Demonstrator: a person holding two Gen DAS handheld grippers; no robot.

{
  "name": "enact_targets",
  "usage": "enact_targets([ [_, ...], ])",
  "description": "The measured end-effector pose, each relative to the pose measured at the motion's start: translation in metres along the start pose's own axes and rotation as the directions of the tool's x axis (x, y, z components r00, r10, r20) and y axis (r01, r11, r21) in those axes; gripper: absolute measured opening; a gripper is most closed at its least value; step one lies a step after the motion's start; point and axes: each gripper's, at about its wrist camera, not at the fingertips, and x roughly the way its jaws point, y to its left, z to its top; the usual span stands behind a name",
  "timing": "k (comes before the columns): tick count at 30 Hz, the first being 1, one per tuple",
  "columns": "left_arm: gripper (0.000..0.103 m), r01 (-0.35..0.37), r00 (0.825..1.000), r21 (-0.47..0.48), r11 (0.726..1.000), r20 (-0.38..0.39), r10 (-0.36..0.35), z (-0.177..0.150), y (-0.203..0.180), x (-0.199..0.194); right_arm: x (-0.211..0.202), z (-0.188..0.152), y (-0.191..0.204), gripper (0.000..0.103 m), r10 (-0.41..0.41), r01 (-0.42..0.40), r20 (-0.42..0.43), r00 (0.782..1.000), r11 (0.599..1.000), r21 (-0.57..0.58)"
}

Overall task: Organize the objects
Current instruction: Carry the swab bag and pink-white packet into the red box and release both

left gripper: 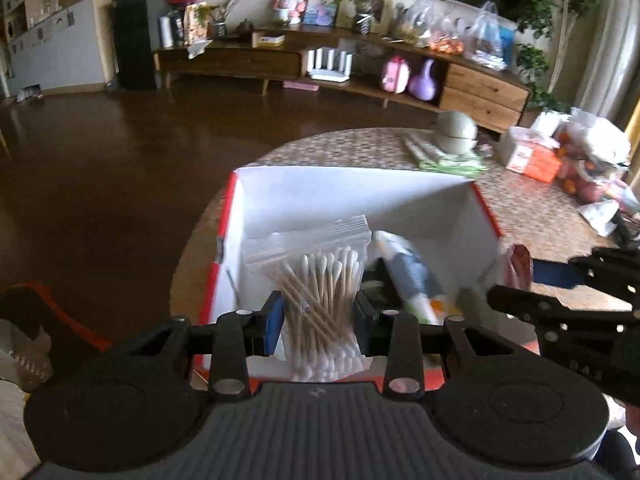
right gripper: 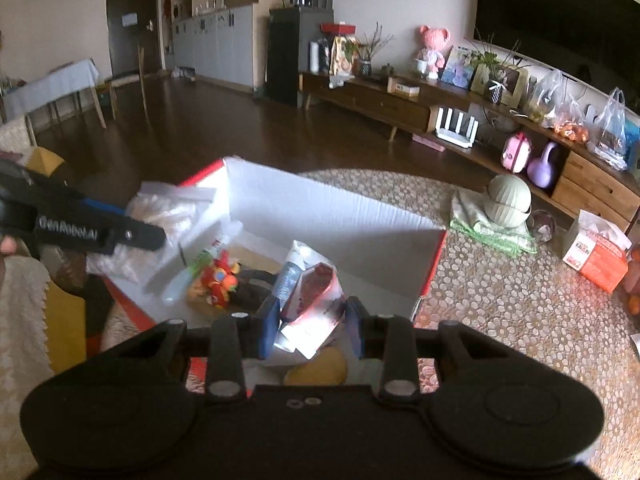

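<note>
An open white box with red outer sides (left gripper: 352, 196) stands on the round patterned table; it also shows in the right wrist view (right gripper: 328, 208). My left gripper (left gripper: 319, 326) is shut on a clear zip bag of cotton swabs (left gripper: 324, 300) and holds it over the box's near left part; the bag also shows in the right wrist view (right gripper: 160, 216). My right gripper (right gripper: 311, 326) is shut on a red and white packet (right gripper: 314, 300) over the box's near edge. Inside the box lie a tube (left gripper: 404, 272), a bright red and yellow toy (right gripper: 216, 278) and a dark item.
On the table beyond the box sit a green-grey lidded bowl (right gripper: 509, 200) on a folded green cloth, an orange and white tissue box (right gripper: 596, 254) and bags at the right edge. A long wooden sideboard (right gripper: 400, 108) stands along the far wall.
</note>
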Motion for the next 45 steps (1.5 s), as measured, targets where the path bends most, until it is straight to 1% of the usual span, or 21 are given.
enact_targets([
  [4,0.035,-0.031,0.999,0.004,1.0,-0.013,0.031,0.008,0.007,0.022,0.021,-0.002,-0.001,0.035,-0.021,0.02,-0.039,0.999,1.0,-0.009],
  [7,0.035,-0.046,0.998,0.011,0.999,-0.034,0.046,0.012,0.003,0.04,0.033,-0.006,0.001,0.035,-0.018,0.016,-0.061,0.998,1.0,-0.024],
  [12,0.035,-0.058,0.996,0.076,0.995,-0.06,0.063,0.011,-0.009,0.063,0.045,-0.011,0.001,0.035,-0.023,0.021,-0.088,0.996,0.999,-0.031],
  [15,0.035,-0.07,0.995,0.089,0.994,-0.071,0.077,0.01,-0.009,0.073,0.048,-0.013,0.001,0.036,-0.025,0.022,-0.097,0.995,0.999,-0.027],
  [20,0.035,-0.077,0.992,0.104,0.992,-0.093,0.087,0.005,-0.01,0.087,0.046,-0.014,0.001,0.037,-0.023,0.021,-0.09,0.996,0.999,-0.026],
  [23,0.035,-0.082,0.991,0.122,0.989,-0.091,0.094,0.003,-0.013,0.09,0.045,-0.014,0.001,0.037,-0.026,0.023,-0.087,0.996,0.999,-0.028],
  [25,0.035,-0.08,0.992,0.127,0.989,-0.087,0.092,0.002,-0.013,0.092,0.045,-0.014,0.001,0.038,-0.028,0.026,-0.087,0.996,0.999,-0.027],
  [28,0.036,-0.068,0.993,0.118,0.991,-0.09,0.079,0.002,-0.009,0.093,0.043,-0.014,0.0,0.041,-0.031,0.029,-0.085,0.996,0.999,-0.026],
  [29,0.037,-0.063,0.993,0.106,0.992,-0.091,0.073,0.002,-0.007,0.093,0.042,-0.013,0.0,0.043,-0.029,0.028,-0.085,0.996,0.999,-0.022],
  [30,0.041,-0.057,0.993,0.094,0.994,-0.094,0.066,0.002,-0.005,0.093,0.041,-0.013,-0.001,0.044,-0.02,0.019,-0.083,0.996,1.0,-0.016],
  [31,0.046,-0.053,0.994,0.081,0.995,-0.094,0.061,0.002,-0.003,0.092,0.039,-0.013,-0.002,0.046,-0.016,0.015,-0.081,0.997,1.0,-0.01],
  [32,0.053,-0.05,0.994,0.074,0.996,-0.091,0.057,0.001,-0.001,0.091,0.037,-0.013,-0.002,0.05,-0.014,0.014,-0.077,0.997,1.0,-0.007],
  [33,0.059,-0.042,0.995,0.08,0.996,-0.083,0.049,0.0,-0.002,0.089,0.035,-0.012,-0.002,0.054,-0.011,0.011,-0.074,0.997,1.0,-0.008],
  [34,0.064,-0.043,0.995,0.081,0.996,-0.081,0.049,-0.002,-0.004,0.088,0.033,-0.013,-0.001,0.058,-0.006,0.005,-0.068,0.998,1.0,-0.012],
  [35,0.067,-0.043,0.996,0.077,0.996,-0.077,0.049,-0.003,-0.004,0.086,0.03,-0.013,0.0,0.058,-0.001,0.0,-0.064,0.998,1.0,-0.017],
  [40,0.067,-0.024,0.998,0.05,0.998,-0.062,0.027,-0.009,-0.006,0.076,0.015,-0.012,0.002,0.058,0.014,-0.015,-0.041,0.999,1.0,-0.011],
  [43,0.067,-0.016,0.999,0.033,0.999,-0.036,0.017,-0.011,-0.007,0.065,0.003,-0.011,0.001,0.062,0.029,-0.029,-0.016,0.999,1.0,0.004],
  [45,0.067,-0.008,1.0,0.02,1.0,-0.016,0.008,-0.011,-0.007,0.057,-0.006,-0.011,0.0,0.063,0.036,-0.036,-0.001,0.999,0.999,0.012],
])
